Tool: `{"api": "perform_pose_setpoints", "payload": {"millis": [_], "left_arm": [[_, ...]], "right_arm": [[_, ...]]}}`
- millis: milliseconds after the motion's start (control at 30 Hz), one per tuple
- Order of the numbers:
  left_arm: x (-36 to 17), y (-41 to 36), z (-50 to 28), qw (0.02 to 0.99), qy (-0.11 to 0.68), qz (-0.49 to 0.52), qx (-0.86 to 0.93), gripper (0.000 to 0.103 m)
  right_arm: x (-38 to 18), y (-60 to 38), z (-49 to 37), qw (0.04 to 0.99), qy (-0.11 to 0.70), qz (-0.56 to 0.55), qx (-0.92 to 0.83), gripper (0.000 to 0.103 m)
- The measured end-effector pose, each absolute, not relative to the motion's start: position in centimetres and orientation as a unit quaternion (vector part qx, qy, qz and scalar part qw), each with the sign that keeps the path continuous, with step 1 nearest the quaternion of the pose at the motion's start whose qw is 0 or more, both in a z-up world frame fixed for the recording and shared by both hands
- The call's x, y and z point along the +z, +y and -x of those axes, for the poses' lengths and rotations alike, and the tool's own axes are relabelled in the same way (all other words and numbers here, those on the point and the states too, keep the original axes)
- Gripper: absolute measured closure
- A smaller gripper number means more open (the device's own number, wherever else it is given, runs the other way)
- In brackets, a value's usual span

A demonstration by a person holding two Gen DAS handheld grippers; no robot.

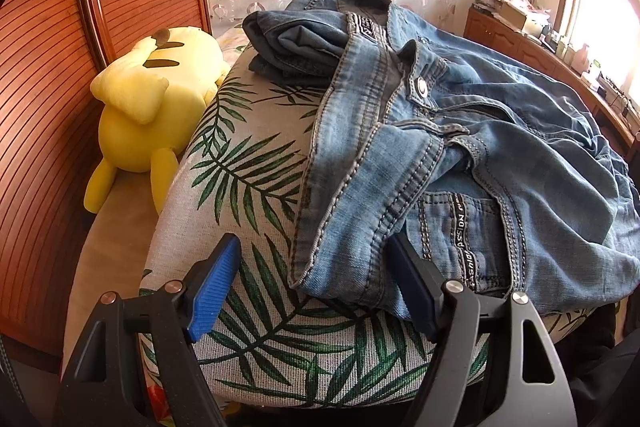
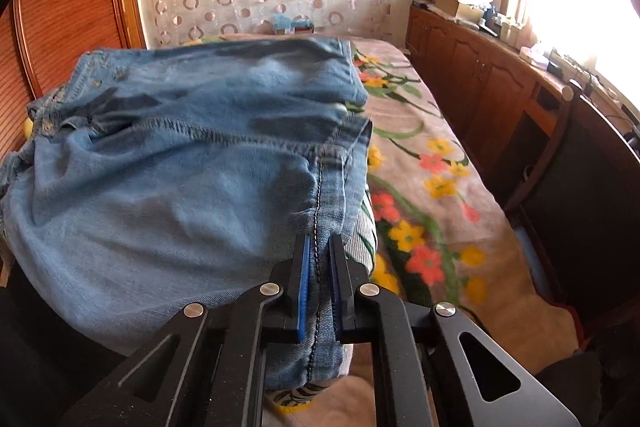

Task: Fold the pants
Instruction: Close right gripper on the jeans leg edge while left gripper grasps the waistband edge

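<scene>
Light blue jeans [image 1: 460,147] lie crumpled on a cushion with a palm-leaf print [image 1: 248,163], waistband and metal button facing the left wrist camera. My left gripper [image 1: 312,243] is open. A waistband corner lies between its blue pads: the right pad touches the denim and the left pad stands apart from it. In the right wrist view the jeans [image 2: 180,167] spread out to the left. My right gripper [image 2: 320,241] is shut on a stitched seam at their right edge, and the cloth there is lifted slightly.
A darker folded pair of jeans [image 1: 288,47] sits at the cushion's far end. A yellow plush toy [image 1: 148,99] leans by the wooden headboard [image 1: 40,107]. A floral blanket [image 2: 432,187] covers the bed; wooden cabinets [image 2: 480,79] and a dark chair [image 2: 580,187] stand to the right.
</scene>
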State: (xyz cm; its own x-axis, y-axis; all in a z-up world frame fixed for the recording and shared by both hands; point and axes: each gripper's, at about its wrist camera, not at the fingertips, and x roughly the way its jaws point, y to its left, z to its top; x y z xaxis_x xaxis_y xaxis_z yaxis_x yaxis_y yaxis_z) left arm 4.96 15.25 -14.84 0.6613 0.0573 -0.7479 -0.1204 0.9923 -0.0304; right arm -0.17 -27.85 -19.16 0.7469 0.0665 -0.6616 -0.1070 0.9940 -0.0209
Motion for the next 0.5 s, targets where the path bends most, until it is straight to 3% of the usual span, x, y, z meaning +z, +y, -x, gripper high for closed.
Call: {"api": "perform_pose_setpoints", "payload": {"millis": [133, 400, 500], "left_arm": [[-14.6, 15.4, -4.7, 0.913, 0.405, 0.045, 0.041, 0.029], [-14.1, 15.3, -4.3, 0.918, 0.391, 0.06, 0.007, 0.057], [-14.4, 15.2, -4.5, 0.917, 0.394, 0.056, 0.005, 0.06]], "right_arm": [[-16.7, -27.4, 0.8, 0.95, 0.308, 0.025, 0.053, 0.094], [-13.8, -25.5, 0.5, 0.962, 0.263, 0.027, 0.073, 0.094], [-13.4, -24.4, 0.0, 0.964, 0.246, 0.034, 0.091, 0.094]]}}
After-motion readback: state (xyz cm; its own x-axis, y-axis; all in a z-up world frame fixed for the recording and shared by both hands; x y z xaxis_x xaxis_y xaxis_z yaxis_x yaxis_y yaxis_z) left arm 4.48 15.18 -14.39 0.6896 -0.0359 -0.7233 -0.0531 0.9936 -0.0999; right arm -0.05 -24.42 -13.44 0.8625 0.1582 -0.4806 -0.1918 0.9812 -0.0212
